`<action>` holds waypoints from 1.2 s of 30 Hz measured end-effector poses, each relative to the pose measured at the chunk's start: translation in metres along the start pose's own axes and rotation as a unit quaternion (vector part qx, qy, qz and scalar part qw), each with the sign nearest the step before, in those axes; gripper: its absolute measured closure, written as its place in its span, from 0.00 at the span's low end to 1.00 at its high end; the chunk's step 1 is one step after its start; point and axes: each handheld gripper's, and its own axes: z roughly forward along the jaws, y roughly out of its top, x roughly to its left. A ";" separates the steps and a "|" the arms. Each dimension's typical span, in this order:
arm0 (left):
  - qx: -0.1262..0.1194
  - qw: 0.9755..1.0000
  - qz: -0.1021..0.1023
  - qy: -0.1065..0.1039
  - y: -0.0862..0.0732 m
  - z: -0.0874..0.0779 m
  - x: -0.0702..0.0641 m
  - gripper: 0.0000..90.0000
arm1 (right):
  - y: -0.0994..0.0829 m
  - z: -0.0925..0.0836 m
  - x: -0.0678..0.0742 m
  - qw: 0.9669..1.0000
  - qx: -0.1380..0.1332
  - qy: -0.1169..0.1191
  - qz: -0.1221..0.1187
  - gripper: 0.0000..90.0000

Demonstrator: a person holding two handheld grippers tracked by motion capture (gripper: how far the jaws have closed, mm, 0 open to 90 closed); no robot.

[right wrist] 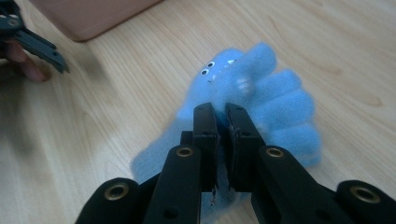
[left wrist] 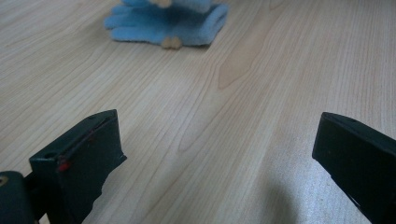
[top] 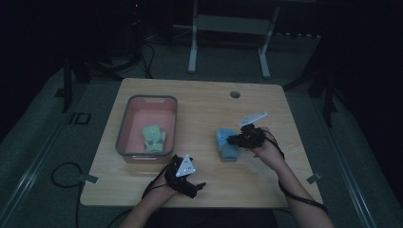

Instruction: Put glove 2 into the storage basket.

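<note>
We see the right gripper (right wrist: 223, 122) pinching the blue glove (right wrist: 261, 100) on the tabletop (top: 209, 102); its thin fleece bite may slip. The left gripper (left wrist: 215, 154) idles, jaws spread

Glove (top: 227, 145) right of bin (top: 146, 124)

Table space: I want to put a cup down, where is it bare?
The far strip of the table beyond the pink bin and the right edge lie bare. It is crowded around the blue plush toy, pinched by the right gripper, and near the left gripper.
</note>
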 end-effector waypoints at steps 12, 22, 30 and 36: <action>0.001 1.000 -0.001 -0.004 0.000 0.000 0.000 0.01 | -0.016 0.027 -0.010 0.999 0.031 0.001 0.009 0.92; -0.003 1.000 0.000 -0.005 0.000 0.000 0.000 0.01 | -0.020 0.034 -0.011 0.999 0.035 0.005 0.012 0.90; -0.026 1.000 0.003 0.009 0.005 -0.001 -0.001 0.02 | -0.019 0.018 -0.005 1.000 0.021 0.002 -0.006 0.65; -0.042 0.999 0.001 0.009 0.010 -0.003 -0.003 0.03 | -0.025 0.004 -0.005 1.000 -0.001 0.001 0.003 0.42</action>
